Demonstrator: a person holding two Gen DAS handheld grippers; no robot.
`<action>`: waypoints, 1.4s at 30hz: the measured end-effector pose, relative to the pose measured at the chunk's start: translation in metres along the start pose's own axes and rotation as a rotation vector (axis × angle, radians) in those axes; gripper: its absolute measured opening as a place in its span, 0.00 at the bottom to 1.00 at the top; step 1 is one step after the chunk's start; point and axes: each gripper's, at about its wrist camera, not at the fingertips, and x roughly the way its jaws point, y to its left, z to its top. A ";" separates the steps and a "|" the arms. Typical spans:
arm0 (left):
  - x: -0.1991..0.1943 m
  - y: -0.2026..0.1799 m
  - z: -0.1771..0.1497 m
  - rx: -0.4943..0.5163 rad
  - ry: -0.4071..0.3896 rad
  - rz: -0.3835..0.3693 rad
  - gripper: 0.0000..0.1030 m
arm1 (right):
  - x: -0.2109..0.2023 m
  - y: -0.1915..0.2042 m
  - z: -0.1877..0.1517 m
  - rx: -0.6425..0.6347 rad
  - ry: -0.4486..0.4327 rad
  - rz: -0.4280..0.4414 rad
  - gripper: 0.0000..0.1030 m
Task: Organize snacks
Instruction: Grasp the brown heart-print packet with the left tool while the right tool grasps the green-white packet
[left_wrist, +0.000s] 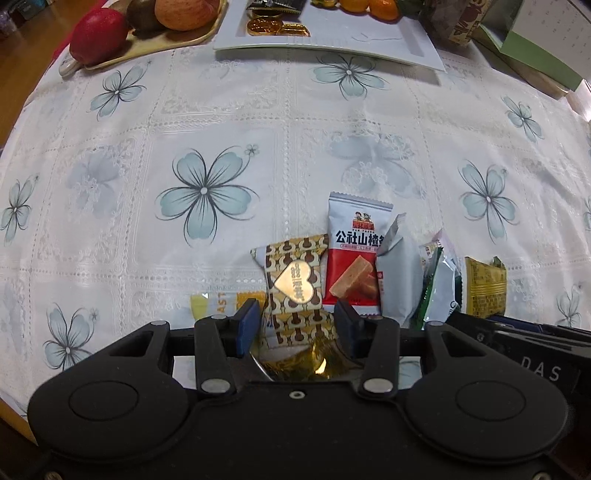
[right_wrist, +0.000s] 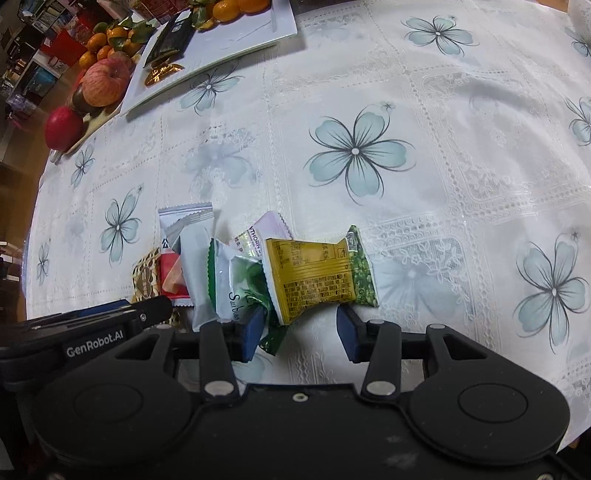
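Observation:
A pile of snack packets lies on the flowered tablecloth. My left gripper (left_wrist: 297, 328) points down at a gold-and-brown packet with a heart (left_wrist: 295, 284), which lies between its open fingers, the blue pads close beside its edges. Right of it lie a red-and-white hawthorn packet (left_wrist: 351, 251), a grey packet (left_wrist: 399, 273), a green-and-white packet (left_wrist: 439, 291) and a yellow packet (left_wrist: 484, 284). My right gripper (right_wrist: 301, 332) is open over the corner of the yellow packet (right_wrist: 314, 273). Its left pad touches the green-and-white packet (right_wrist: 236, 280); its right pad is clear.
At the far edge stands a white tray (left_wrist: 369, 40) with gold coins, a dark packet and tangerines. Left of it is a wooden plate (left_wrist: 166, 44) of apples, and right of it a green box (left_wrist: 535, 48). Bare flowered cloth (right_wrist: 443, 166) lies between pile and tray.

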 end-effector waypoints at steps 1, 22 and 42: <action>0.003 0.002 0.004 -0.017 0.006 -0.006 0.51 | 0.001 -0.001 0.002 0.005 -0.007 -0.002 0.44; 0.013 0.067 0.021 -0.297 0.079 0.083 0.53 | -0.043 -0.039 0.034 0.192 -0.264 0.007 0.44; -0.010 0.126 0.012 -0.394 0.070 -0.067 0.52 | -0.010 0.002 0.029 0.059 -0.144 0.052 0.15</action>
